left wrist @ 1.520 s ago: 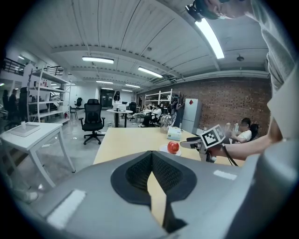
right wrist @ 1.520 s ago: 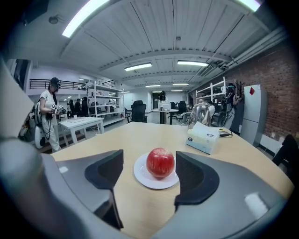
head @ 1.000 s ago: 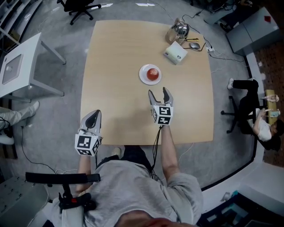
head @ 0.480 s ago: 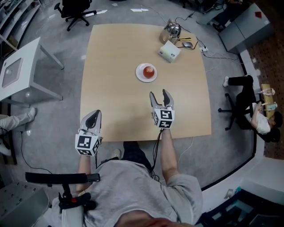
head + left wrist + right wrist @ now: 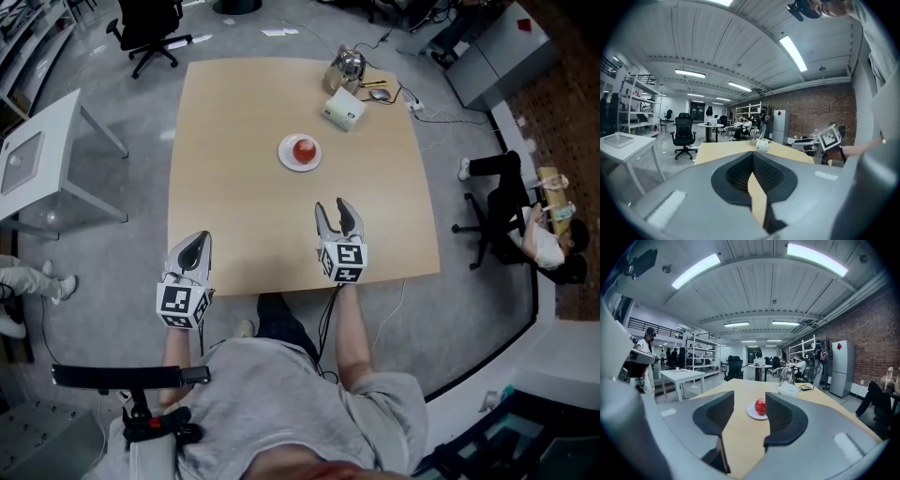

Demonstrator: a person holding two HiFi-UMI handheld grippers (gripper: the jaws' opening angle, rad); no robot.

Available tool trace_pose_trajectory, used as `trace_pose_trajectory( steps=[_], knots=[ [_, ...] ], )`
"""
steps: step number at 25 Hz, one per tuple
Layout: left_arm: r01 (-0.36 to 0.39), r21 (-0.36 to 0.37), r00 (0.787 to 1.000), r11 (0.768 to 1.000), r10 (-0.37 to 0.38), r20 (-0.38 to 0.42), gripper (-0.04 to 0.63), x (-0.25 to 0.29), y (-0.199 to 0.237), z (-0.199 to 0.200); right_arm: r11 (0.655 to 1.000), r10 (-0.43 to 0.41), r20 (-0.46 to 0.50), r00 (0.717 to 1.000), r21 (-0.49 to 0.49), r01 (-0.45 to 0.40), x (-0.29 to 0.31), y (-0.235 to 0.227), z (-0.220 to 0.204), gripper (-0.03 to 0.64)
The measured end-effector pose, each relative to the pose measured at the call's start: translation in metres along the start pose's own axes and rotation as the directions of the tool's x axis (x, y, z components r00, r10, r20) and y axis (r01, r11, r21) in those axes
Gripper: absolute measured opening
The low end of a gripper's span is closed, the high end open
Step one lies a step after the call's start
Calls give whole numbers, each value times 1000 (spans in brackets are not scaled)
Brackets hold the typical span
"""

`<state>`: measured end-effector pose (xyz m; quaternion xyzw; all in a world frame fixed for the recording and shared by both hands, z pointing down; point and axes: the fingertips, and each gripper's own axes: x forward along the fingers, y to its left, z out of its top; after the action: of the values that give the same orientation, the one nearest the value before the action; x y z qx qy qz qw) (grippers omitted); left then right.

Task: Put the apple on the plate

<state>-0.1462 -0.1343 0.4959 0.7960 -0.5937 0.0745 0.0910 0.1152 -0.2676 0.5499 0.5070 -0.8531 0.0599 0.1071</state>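
Note:
The red apple (image 5: 303, 149) rests on the small white plate (image 5: 287, 160) in the middle of the wooden table (image 5: 234, 206). In the right gripper view the apple (image 5: 760, 406) and plate (image 5: 752, 413) lie well ahead, seen through the gap between the jaws. My right gripper (image 5: 337, 217) hovers over the table's near half, well short of the plate; its jaws are closing with nothing between them. My left gripper (image 5: 195, 250) is at the table's near left edge, jaws shut and empty, as the left gripper view (image 5: 752, 161) shows.
A white box (image 5: 343, 110), a shiny kettle (image 5: 348, 64) and a mouse (image 5: 379, 94) sit at the table's far right corner. A white side table (image 5: 42, 159) stands left, office chairs (image 5: 150, 23) beyond, and a seated person (image 5: 539, 239) to the right.
Both grippers have drawn back toward me and risen, so the plate and apple lie farther from the right gripper. The right jaws have narrowed. The head view has shifted.

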Motion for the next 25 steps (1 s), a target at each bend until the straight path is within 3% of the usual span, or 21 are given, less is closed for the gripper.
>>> trace_pose_trajectory(
  steps=[10, 25],
  knots=[
    [27, 46, 997, 999, -30, 71, 18, -28, -10, 28, 1000, -16, 49, 999, 3, 16, -59, 29, 19, 156],
    [57, 84, 988, 995, -68, 139, 18, -60, -33, 47, 997, -65, 104, 992, -36, 69, -129, 52, 30, 120]
  ],
)
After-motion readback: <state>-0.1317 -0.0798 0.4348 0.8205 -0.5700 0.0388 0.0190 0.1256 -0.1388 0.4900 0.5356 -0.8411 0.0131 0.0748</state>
